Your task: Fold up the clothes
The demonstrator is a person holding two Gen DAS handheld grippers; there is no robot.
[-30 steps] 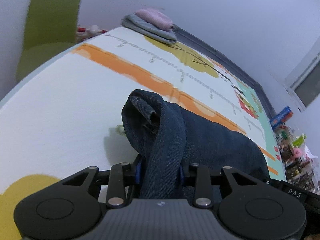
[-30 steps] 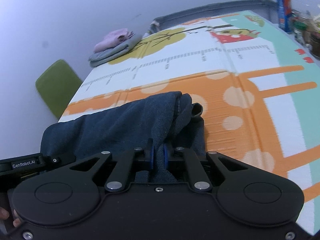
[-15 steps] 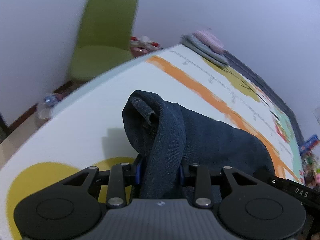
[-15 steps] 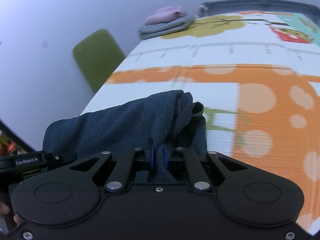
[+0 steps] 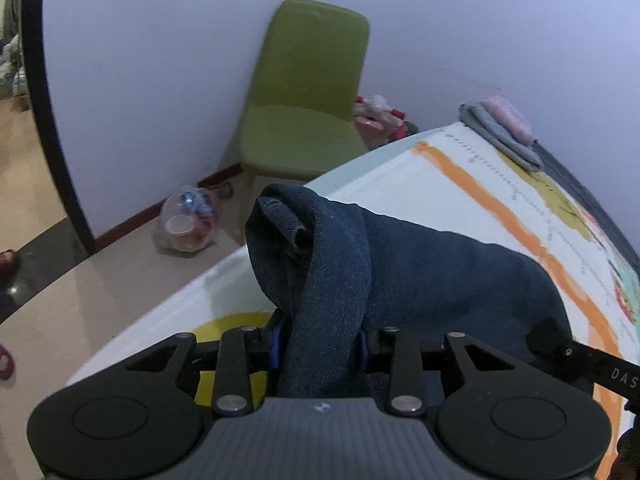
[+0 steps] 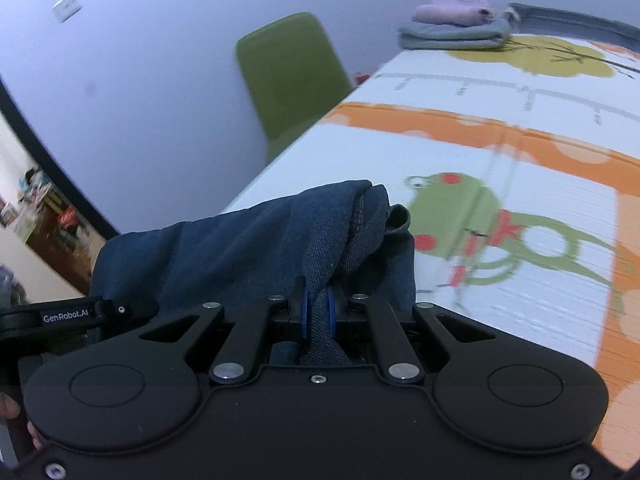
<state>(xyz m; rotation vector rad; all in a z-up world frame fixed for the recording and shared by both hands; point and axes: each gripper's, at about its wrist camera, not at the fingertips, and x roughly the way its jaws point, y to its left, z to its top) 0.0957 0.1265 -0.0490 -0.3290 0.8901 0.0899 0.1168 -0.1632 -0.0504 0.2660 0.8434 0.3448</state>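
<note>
A dark blue denim garment point(image 5: 420, 264) hangs stretched between both grippers above the patterned play mat point(image 5: 472, 184). My left gripper point(image 5: 320, 344) is shut on a thick bunched fold of the denim, its blue pads pressing both sides. In the right wrist view the same denim garment point(image 6: 248, 248) runs off to the left, and my right gripper point(image 6: 316, 312) is shut on a thinner fold of it. The left gripper's arm shows at the left edge of that view. The mat point(image 6: 540, 220) lies below, with a green frog print.
A green chair point(image 5: 308, 92) stands against the wall beyond the mat's edge; a clear bag point(image 5: 188, 224) of items lies on the floor beside it. A folded pile of grey and pink clothes point(image 6: 456, 24) sits at the mat's far corner. A doorway opens at the left.
Both grippers have swung with the denim toward the mat's edge by the green chair; the chair and floor have come into view. The grips on the denim are unchanged.
</note>
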